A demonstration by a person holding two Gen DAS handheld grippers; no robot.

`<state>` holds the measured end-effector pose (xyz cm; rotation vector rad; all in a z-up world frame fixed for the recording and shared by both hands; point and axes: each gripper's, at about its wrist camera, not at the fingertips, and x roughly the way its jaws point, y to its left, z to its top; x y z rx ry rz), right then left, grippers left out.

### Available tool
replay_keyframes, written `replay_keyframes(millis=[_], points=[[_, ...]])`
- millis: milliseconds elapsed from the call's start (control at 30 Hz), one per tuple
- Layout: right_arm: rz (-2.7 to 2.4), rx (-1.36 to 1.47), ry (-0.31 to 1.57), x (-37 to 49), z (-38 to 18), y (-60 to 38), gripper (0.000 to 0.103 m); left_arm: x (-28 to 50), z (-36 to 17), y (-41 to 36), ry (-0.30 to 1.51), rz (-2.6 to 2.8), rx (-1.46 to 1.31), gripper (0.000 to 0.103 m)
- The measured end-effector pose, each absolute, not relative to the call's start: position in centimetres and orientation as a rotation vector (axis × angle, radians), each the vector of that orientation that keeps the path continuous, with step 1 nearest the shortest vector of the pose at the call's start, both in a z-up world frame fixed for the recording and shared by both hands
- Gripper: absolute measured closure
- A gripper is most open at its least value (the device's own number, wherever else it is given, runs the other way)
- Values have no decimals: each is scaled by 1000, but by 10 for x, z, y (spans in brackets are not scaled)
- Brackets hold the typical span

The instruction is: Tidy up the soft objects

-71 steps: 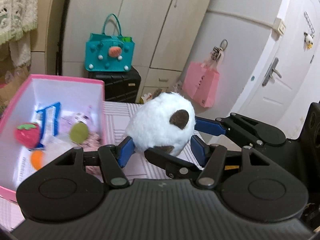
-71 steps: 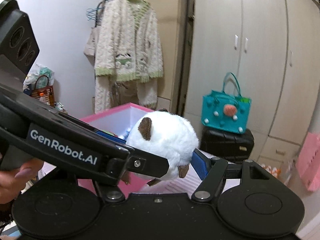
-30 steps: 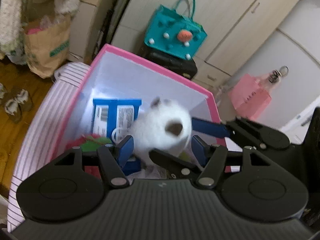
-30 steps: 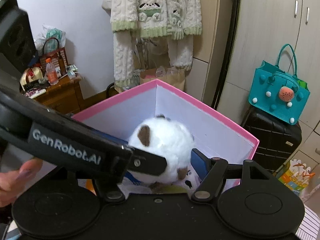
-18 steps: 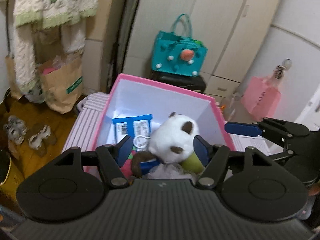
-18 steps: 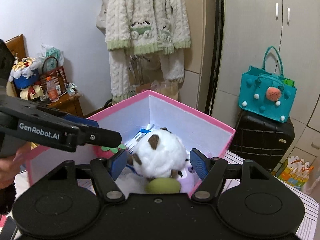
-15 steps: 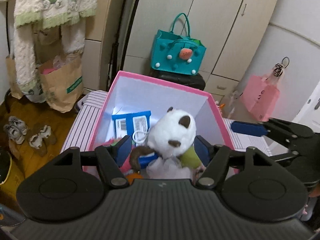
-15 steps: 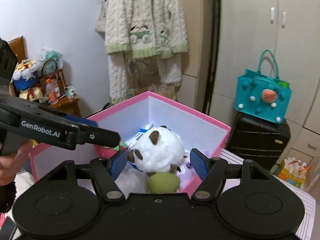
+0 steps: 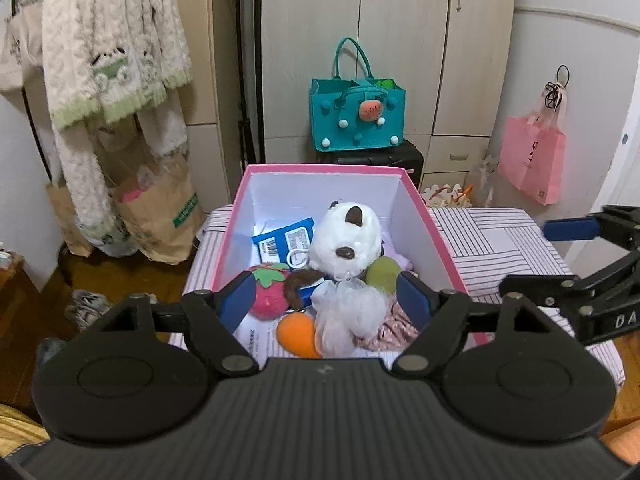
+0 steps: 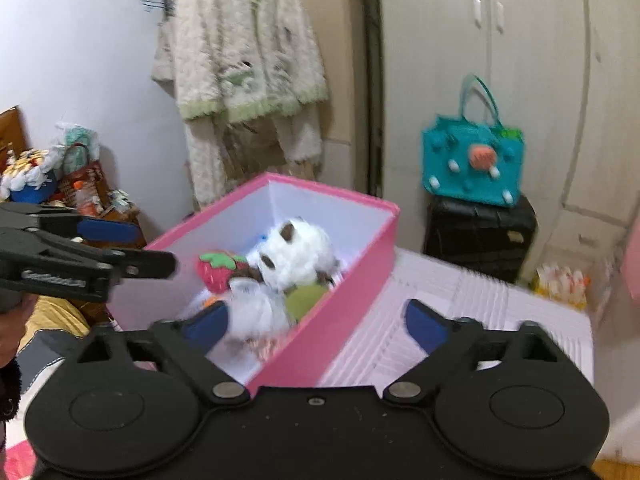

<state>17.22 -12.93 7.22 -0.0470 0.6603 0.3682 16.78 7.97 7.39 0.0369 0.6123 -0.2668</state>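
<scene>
Left wrist view: left gripper [image 9: 327, 300] jaws just widened, empty. White plush [image 9: 347, 239] released, now resting mid-frame inside pink box [image 9: 424, 216].

Right wrist view: right gripper [image 10: 316, 324] jaws just spread wide, empty; this item looks stowed.

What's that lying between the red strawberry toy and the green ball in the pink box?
The white fluffy plush animal, its brown tail curling toward the strawberry; the left wrist view shows it.
</scene>
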Motion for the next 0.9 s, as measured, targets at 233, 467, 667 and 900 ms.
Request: replay_keyframes(millis=[233, 467, 667, 900], points=[[238, -28, 733, 141, 81, -147, 1, 133, 83, 72, 586, -260, 82, 1], [156, -90, 614, 86, 88, -151, 1, 108, 85, 55, 611, -224, 97, 0], [95, -23, 562, 49, 85, -164, 1, 91, 73, 43, 652, -238, 72, 0], [22, -47, 551, 28, 73, -161, 1, 60, 61, 30, 598, -226, 112, 0]])
